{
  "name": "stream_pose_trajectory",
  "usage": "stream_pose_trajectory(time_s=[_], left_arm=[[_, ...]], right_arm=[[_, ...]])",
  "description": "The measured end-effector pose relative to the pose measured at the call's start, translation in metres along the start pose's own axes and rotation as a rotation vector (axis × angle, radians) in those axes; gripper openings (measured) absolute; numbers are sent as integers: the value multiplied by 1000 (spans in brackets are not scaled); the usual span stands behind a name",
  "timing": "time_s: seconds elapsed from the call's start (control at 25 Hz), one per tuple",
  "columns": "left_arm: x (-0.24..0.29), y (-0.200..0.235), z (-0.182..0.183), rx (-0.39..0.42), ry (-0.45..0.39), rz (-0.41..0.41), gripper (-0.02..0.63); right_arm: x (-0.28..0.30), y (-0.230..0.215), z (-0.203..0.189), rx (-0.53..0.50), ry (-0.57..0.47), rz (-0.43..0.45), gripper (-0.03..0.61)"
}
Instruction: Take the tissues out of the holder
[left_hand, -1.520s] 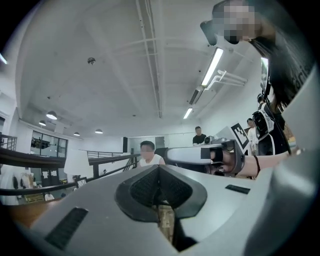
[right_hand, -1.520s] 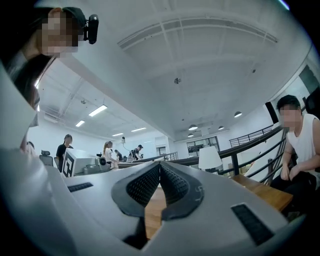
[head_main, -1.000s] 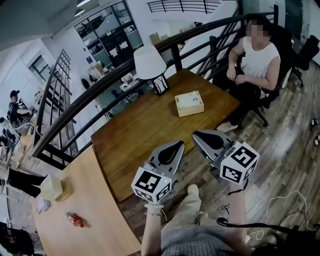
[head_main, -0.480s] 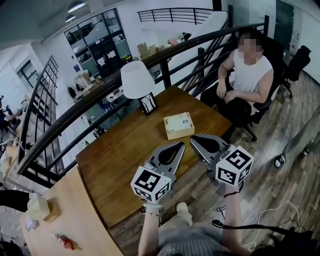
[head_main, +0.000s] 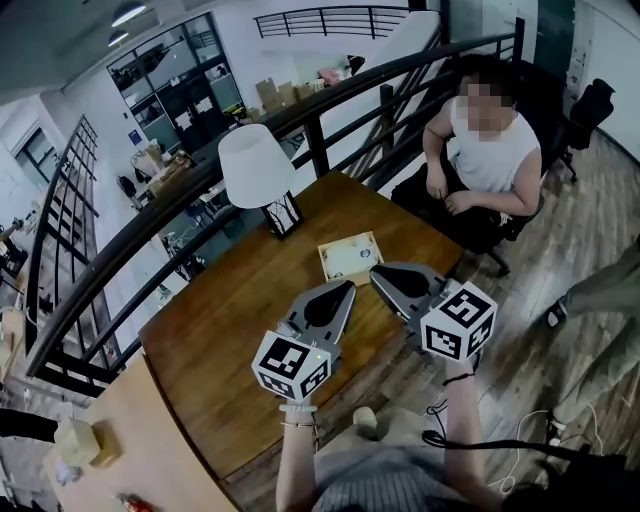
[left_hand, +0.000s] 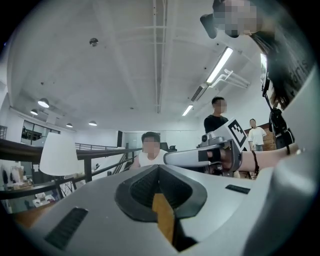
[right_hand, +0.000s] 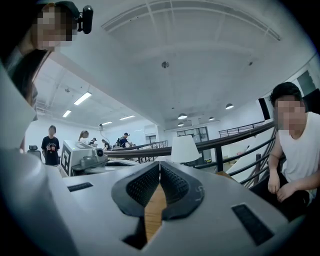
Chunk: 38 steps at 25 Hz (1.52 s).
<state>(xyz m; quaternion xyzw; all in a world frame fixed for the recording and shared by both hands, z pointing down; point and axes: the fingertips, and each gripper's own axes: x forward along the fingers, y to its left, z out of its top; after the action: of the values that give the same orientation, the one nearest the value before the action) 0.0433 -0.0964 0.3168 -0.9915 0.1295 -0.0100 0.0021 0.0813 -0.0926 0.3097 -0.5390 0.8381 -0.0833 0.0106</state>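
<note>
Right, two grippers hover over one dark table (head_main: 235, 305): the left gripper (head_main: 348, 287) is clenched on nothing, and the right gripper (head_main: 376, 270) is clenched and empty too. One tissue holder (head_main: 350, 257), a pale wooden box, sits just beyond their tips, its contents and lettering unreadable. One lamp (head_main: 257, 168) stands behind it.
</note>
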Motion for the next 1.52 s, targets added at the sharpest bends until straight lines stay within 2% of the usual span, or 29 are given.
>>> stream_pose_trajectory(time_s=[0.16, 0.32, 0.52, 0.84, 0.96, 1.24, 1.52], left_arm=[[5, 20, -11, -19, 27, 25, 8], [15, 36, -19, -31, 41, 64, 8], [37, 56, -39, -52, 117, 111, 8], [67, 84, -72, -148, 163, 211, 8], [71, 92, -91, -179, 189, 246, 8], [79, 109, -124, -213, 240, 275, 8], [79, 118, -136, -249, 258, 267, 8]], right_arm=[[16, -22, -9, 32, 27, -11, 12], [34, -38, -17, 64, 54, 23, 12], [59, -75, -39, 76, 191, 36, 12], [89, -131, -81, 110, 367, 83, 18], [102, -143, -105, 122, 450, 129, 98], [122, -167, -153, -13, 661, 217, 143], [121, -185, -183, -31, 813, 214, 161]])
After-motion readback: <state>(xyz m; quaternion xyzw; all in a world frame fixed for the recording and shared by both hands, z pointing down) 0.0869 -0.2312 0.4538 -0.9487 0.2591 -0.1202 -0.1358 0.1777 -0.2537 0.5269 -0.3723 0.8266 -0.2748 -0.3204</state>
